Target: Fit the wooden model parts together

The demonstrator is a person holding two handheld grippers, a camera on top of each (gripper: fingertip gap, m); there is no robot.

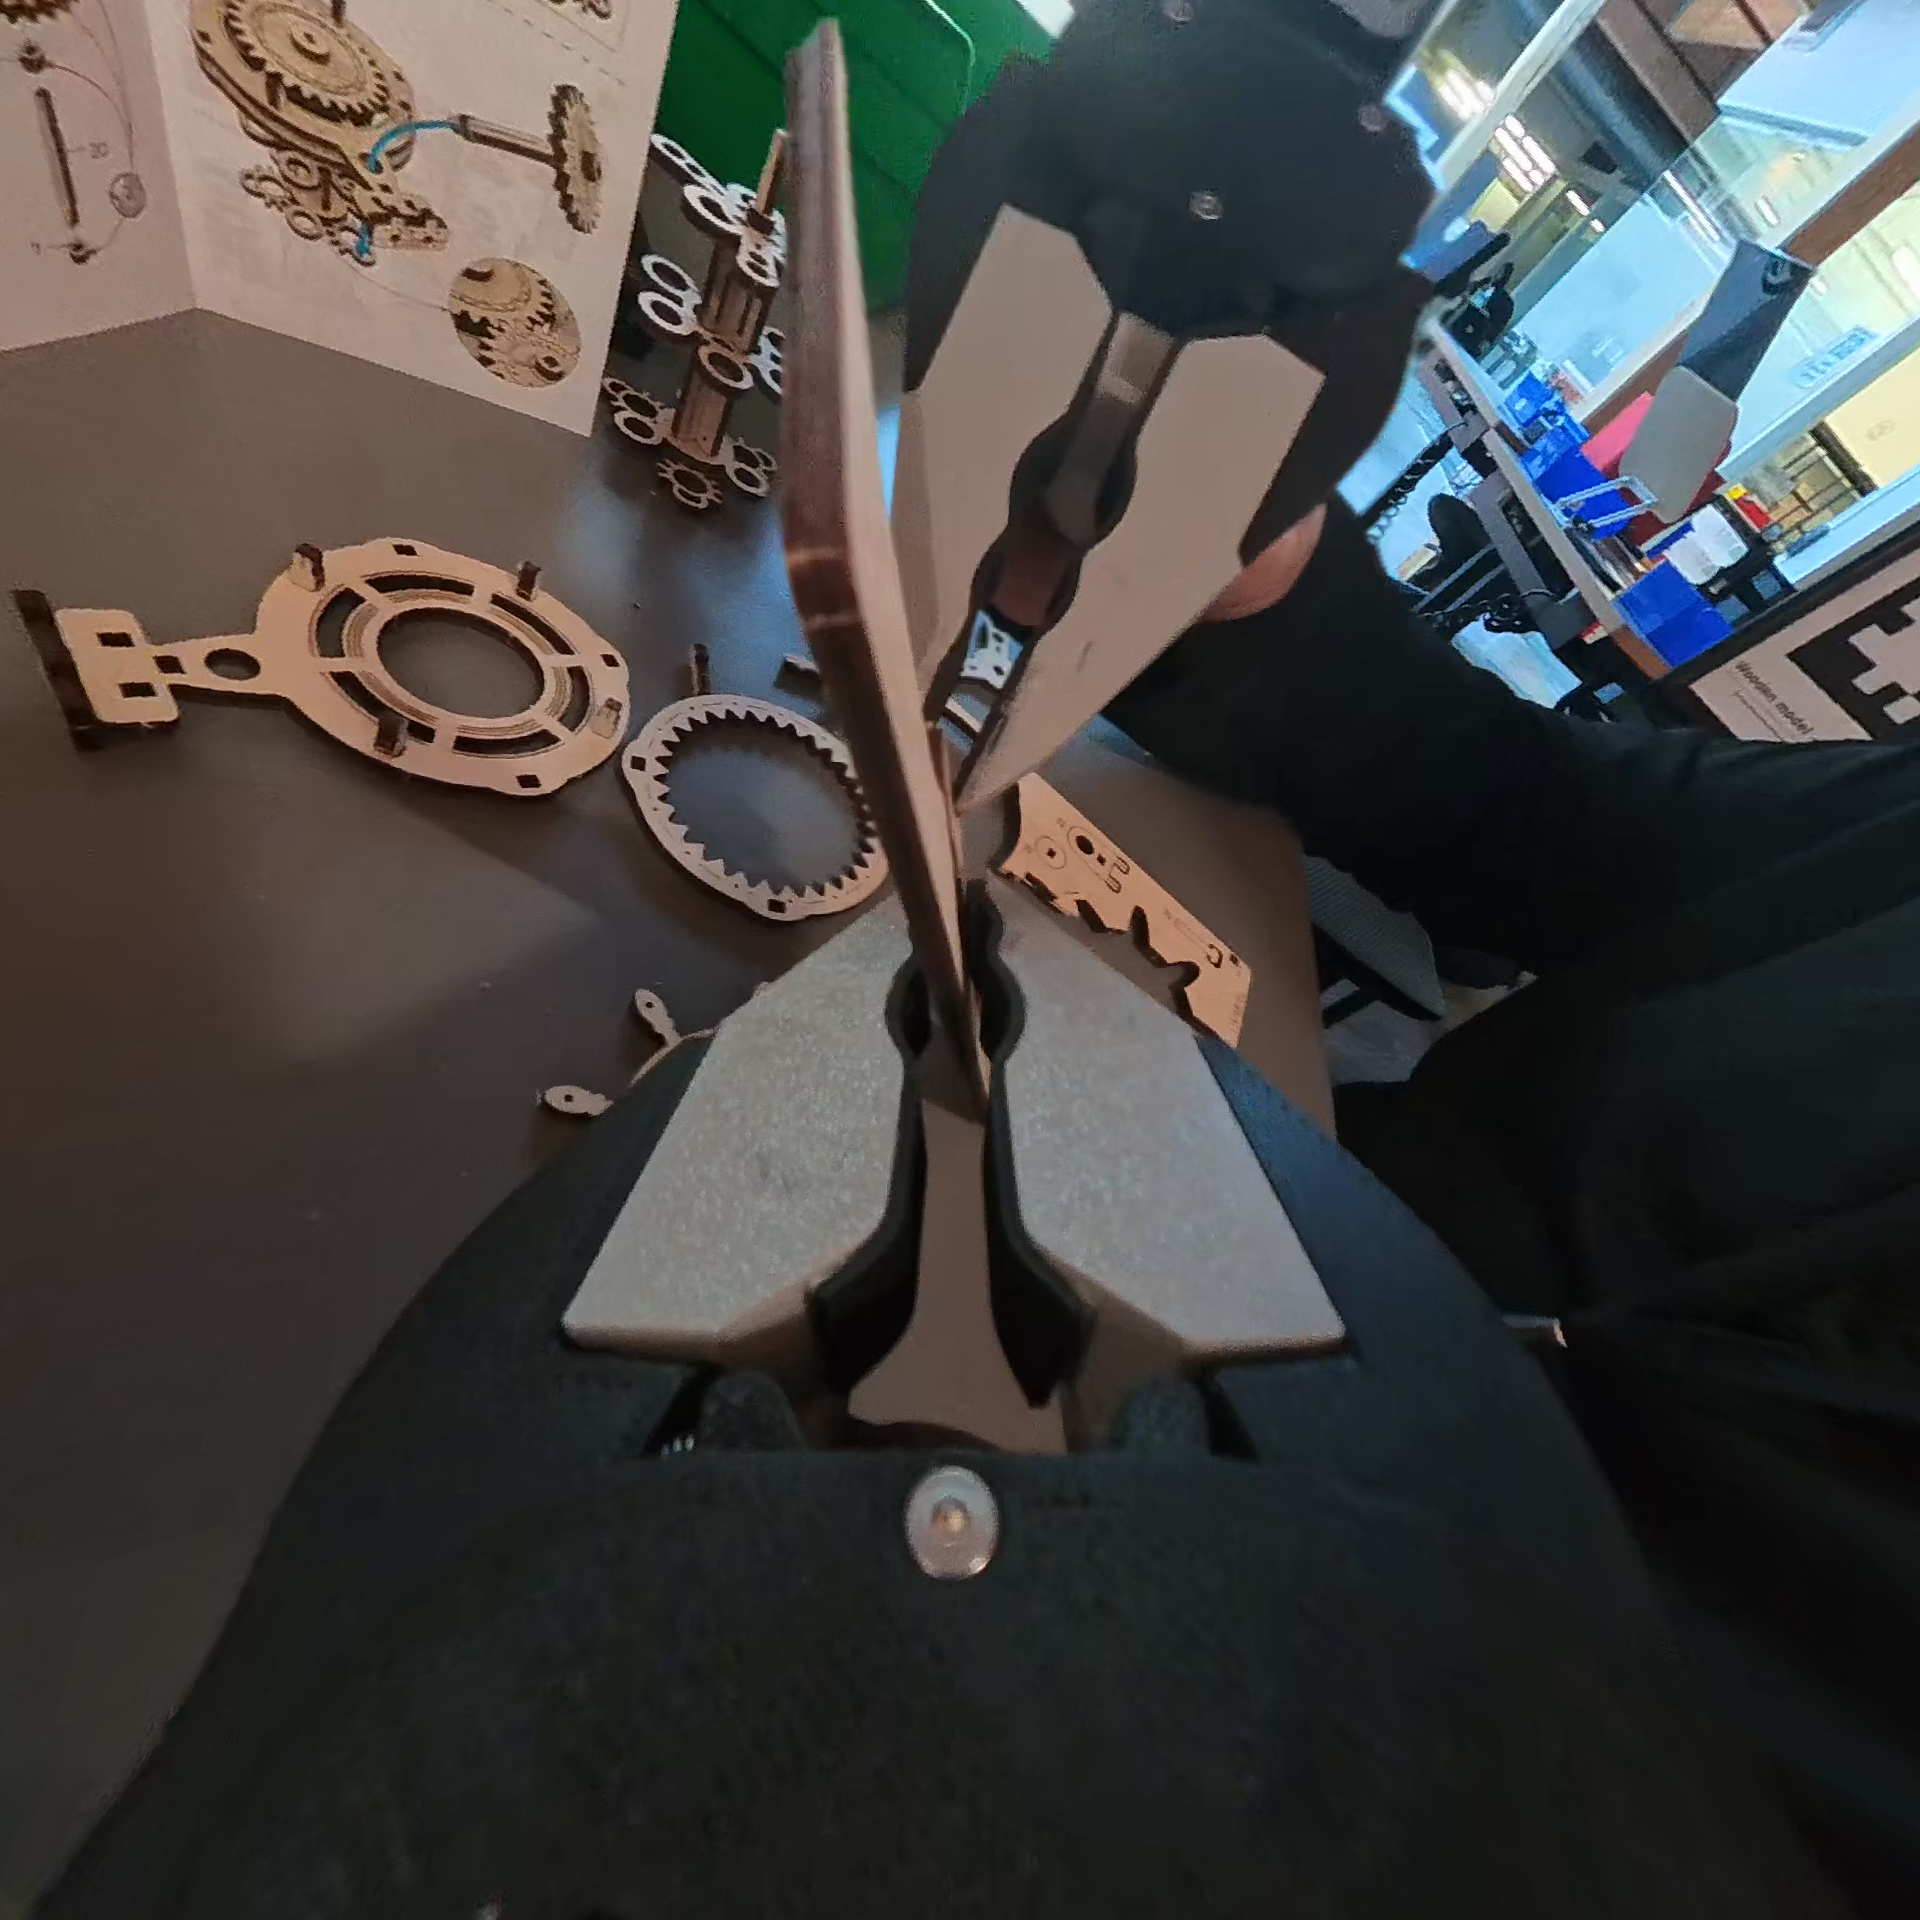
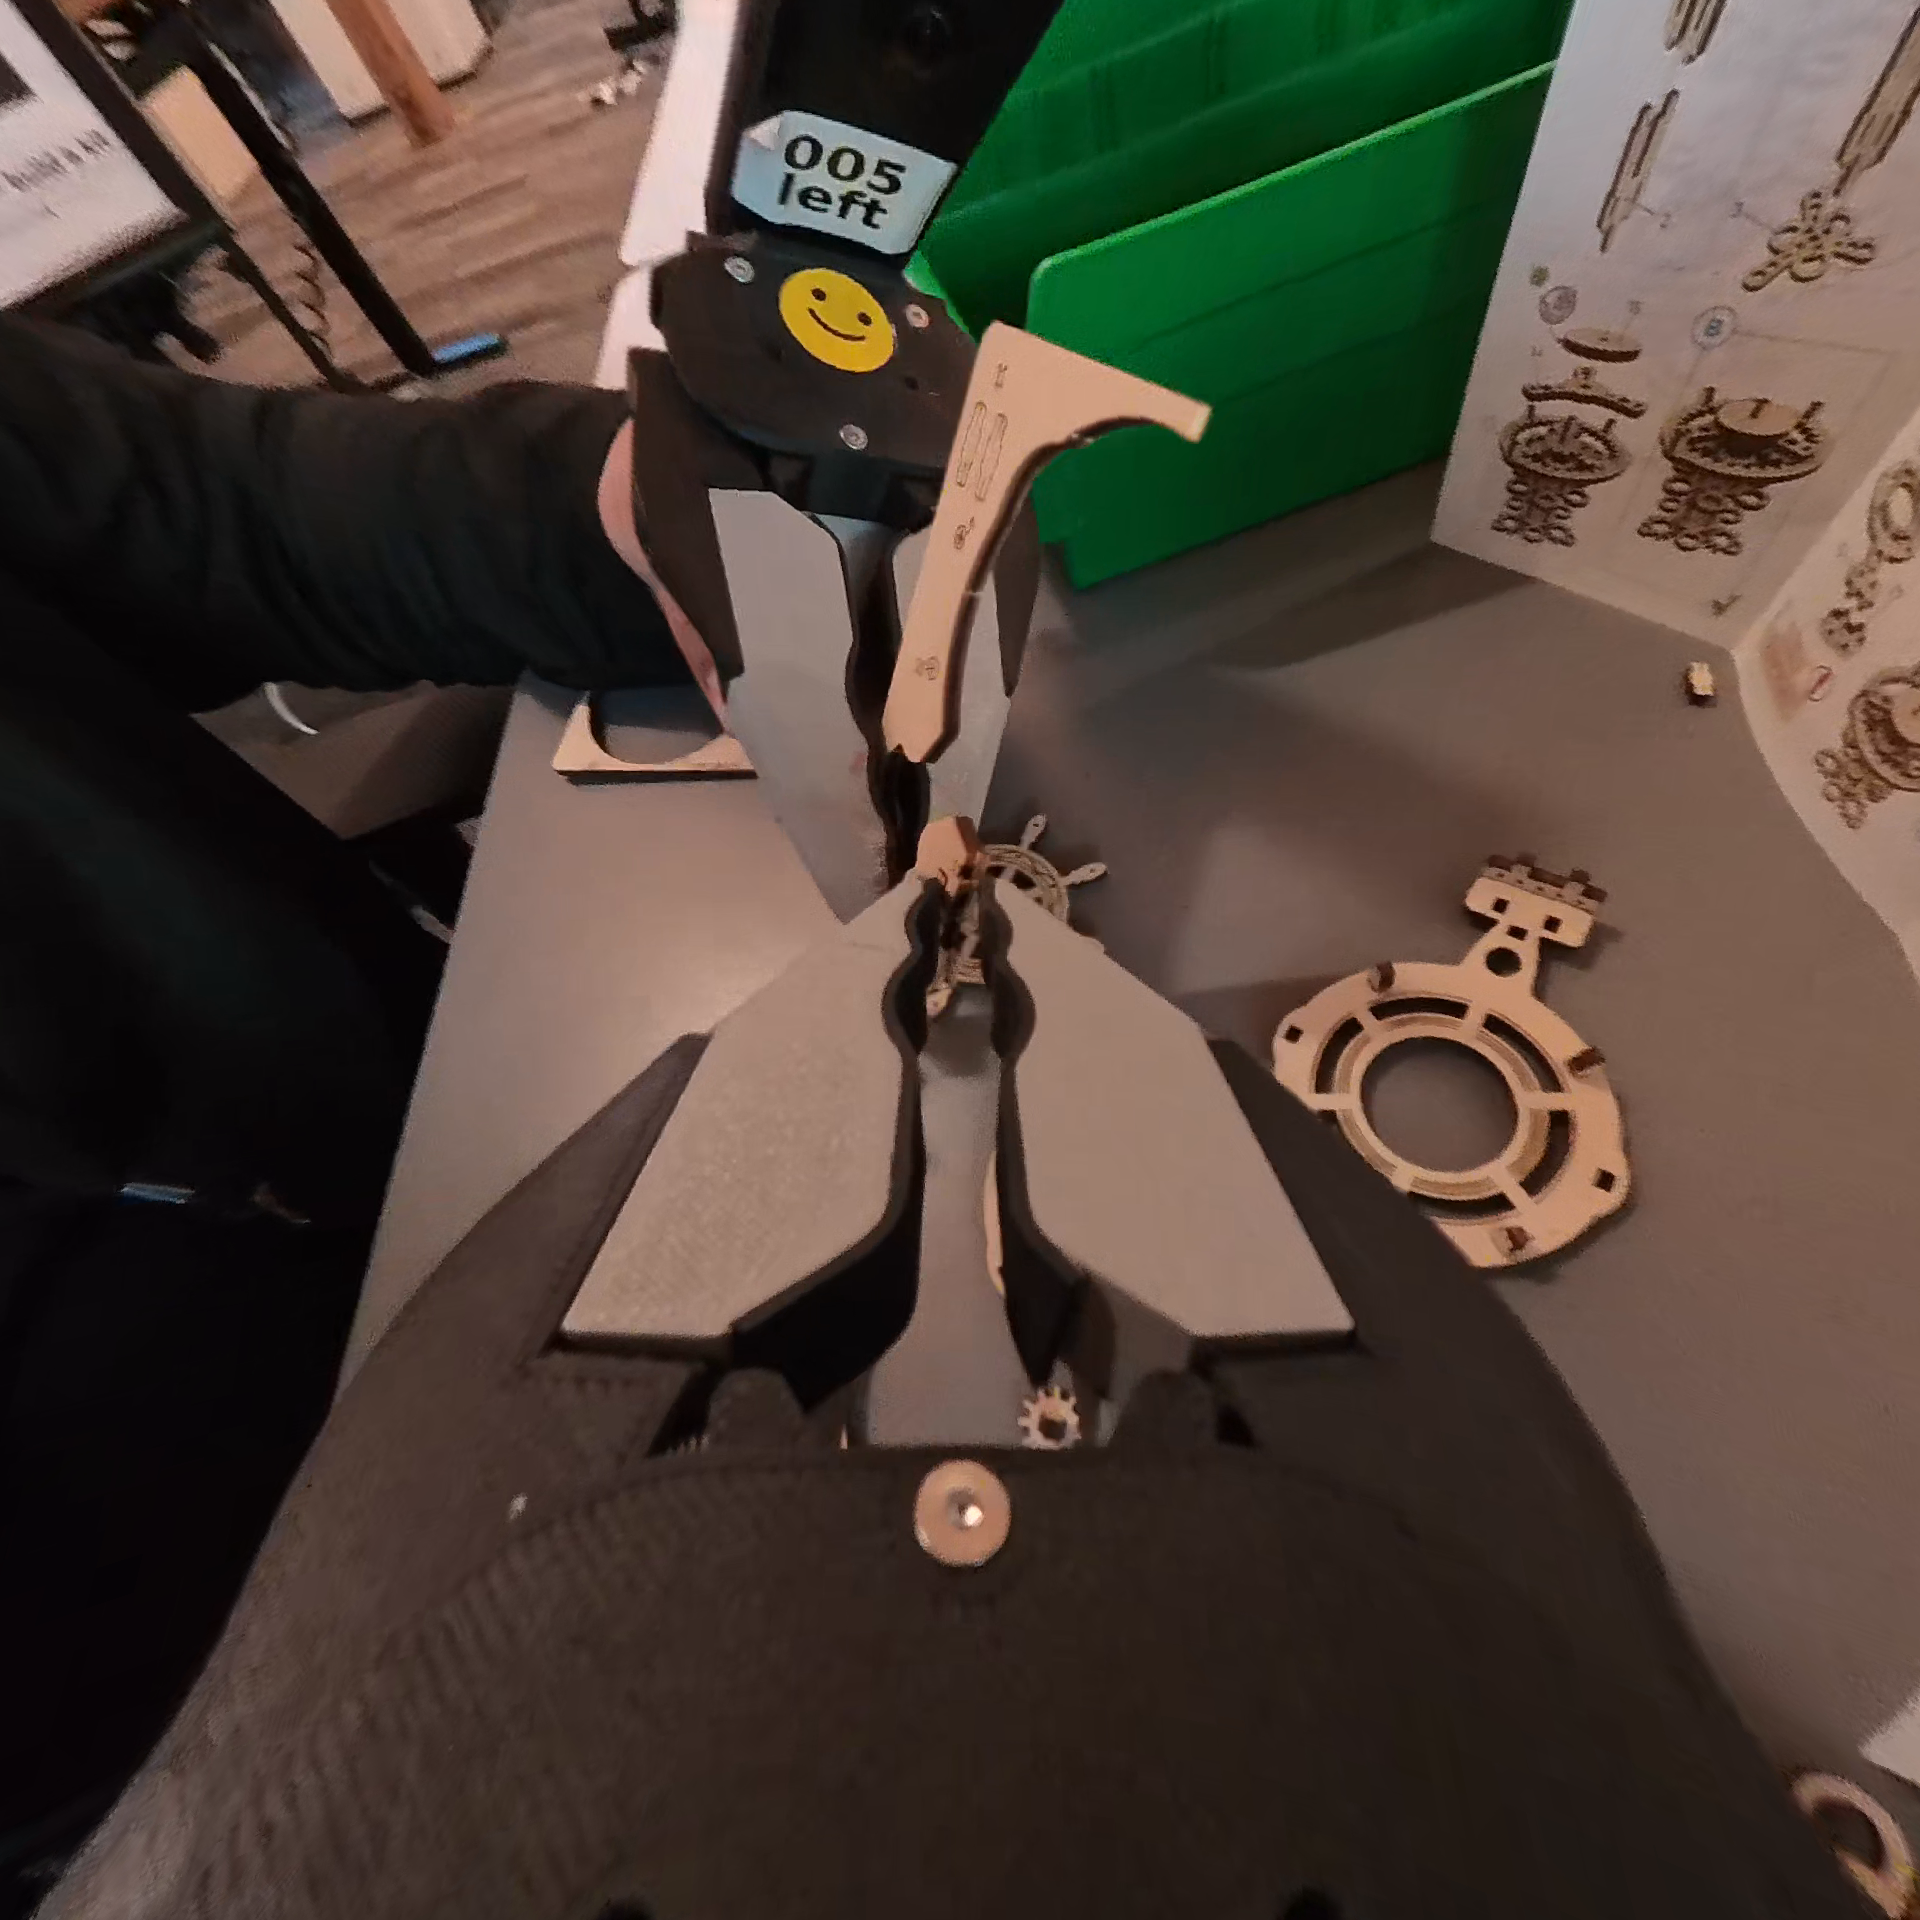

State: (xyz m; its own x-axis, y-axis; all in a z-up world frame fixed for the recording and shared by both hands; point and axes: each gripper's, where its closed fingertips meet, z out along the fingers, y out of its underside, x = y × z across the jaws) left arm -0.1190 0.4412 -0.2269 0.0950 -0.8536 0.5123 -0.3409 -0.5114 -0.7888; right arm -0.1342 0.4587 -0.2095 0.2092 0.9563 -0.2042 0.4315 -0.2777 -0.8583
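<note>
My left gripper (image 1: 948,935) is shut on a long flat wooden strip (image 1: 831,416), seen edge-on and standing upright above the grey table (image 1: 260,987). In the right wrist view the strip (image 2: 966,540) shows a hooked top, held by the left gripper (image 2: 899,800). My right gripper (image 2: 951,904) is shut on a small wooden piece (image 2: 948,844), its tips just below the strip's lower end. It comes down from above in the left wrist view (image 1: 961,769), close beside the strip. A ring frame with a handle (image 1: 447,665) lies flat on the table.
A toothed inner-gear ring (image 1: 758,810), a cut-out wooden sheet (image 1: 1132,925) and small loose bits (image 1: 655,1013) lie near the grippers. An assembled column of rings (image 1: 717,343), standing instruction sheets (image 1: 364,156) and a green bin (image 2: 1247,312) are at the back. The ring frame (image 2: 1455,1101) lies right. Both grippers' tips are close together, under 4 cm apart.
</note>
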